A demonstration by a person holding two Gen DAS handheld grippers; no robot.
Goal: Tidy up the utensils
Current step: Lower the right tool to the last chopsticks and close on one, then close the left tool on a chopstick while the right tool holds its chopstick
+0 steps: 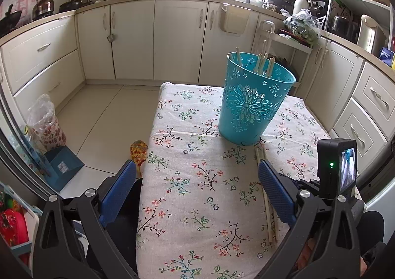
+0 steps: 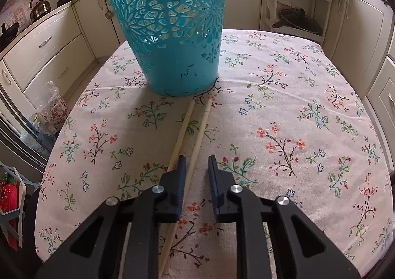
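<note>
A teal perforated bucket (image 1: 251,103) stands on the floral tablecloth (image 1: 197,180) and holds several pale wooden chopsticks (image 1: 264,63). Two more chopsticks (image 1: 267,214) lie flat on the cloth in front of it. In the right wrist view the bucket (image 2: 172,32) is straight ahead and the two chopsticks (image 2: 197,131) run toward me. My right gripper (image 2: 196,163) is low over them, jaws partly open, with one chopstick lying between the fingers and the other under the left finger. My left gripper (image 1: 197,173) is wide open and empty above the table's near end.
Cream kitchen cabinets (image 1: 172,37) wrap around the room. A white rack (image 2: 296,7) stands behind the table. The table's left edge (image 1: 148,155) drops to the tiled floor, where a plastic bag (image 1: 45,121) and a blue box (image 1: 64,165) sit.
</note>
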